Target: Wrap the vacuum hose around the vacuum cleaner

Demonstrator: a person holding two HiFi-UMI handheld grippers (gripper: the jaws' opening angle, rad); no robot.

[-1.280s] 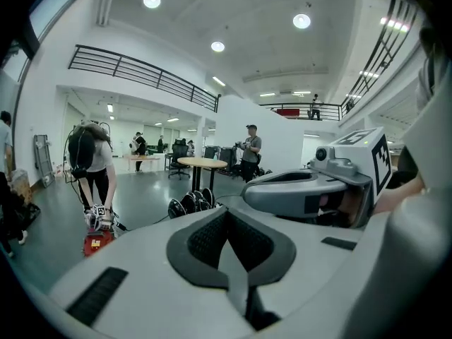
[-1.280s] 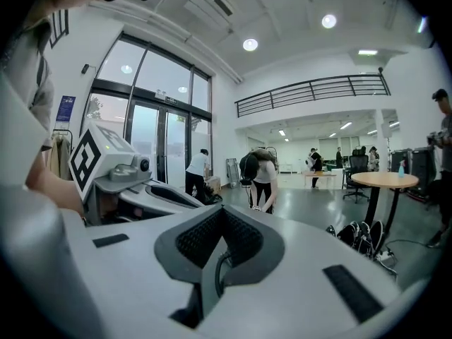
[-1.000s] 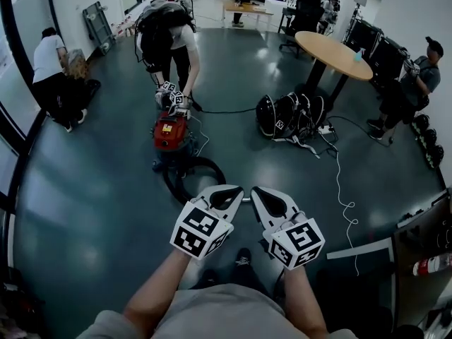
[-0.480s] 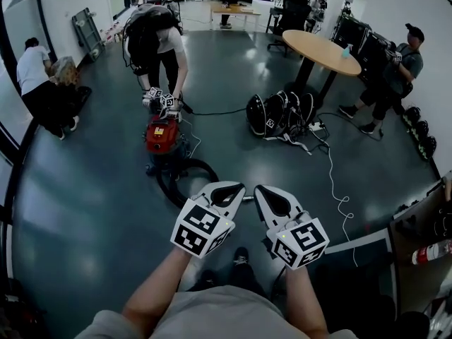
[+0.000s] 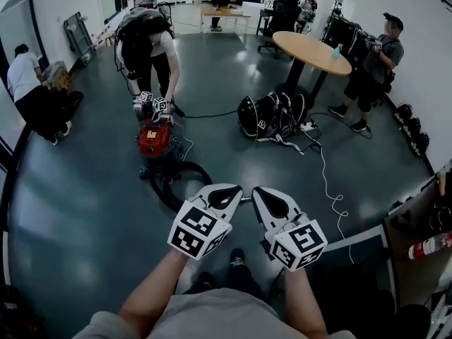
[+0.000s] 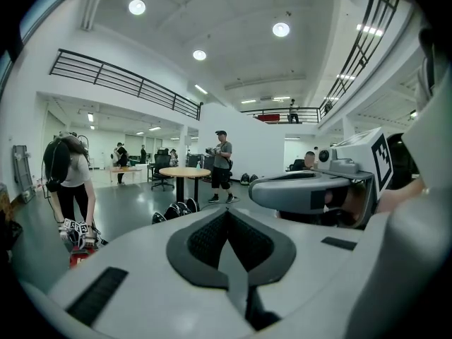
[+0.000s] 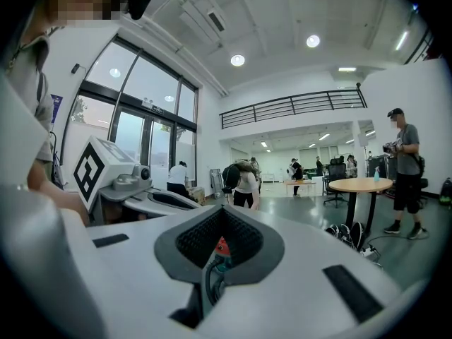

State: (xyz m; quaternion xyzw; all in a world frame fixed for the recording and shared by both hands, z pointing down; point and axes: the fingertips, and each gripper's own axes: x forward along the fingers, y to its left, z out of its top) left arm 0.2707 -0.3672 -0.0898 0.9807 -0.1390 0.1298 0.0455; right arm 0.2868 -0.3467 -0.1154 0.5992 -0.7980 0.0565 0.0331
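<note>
**A:** Two tongs, right? What are they doing?
**B:** The left tongs [image 5: 224,195] and the right tongs [image 5: 268,199] sit side by side low in the head view. Both are closed and empty.
**A:** And the vacuum?
**B:** The red vacuum cleaner [image 5: 154,138] stands on the floor well ahead and left of them. Its black hose [image 5: 191,164] lies looped between, and another person [image 5: 148,44] bends over it.
**A:** Any change from a second ago?
**B:** The vacuum cleaner appears slightly higher and further left. The tongs stay closed.
</note>
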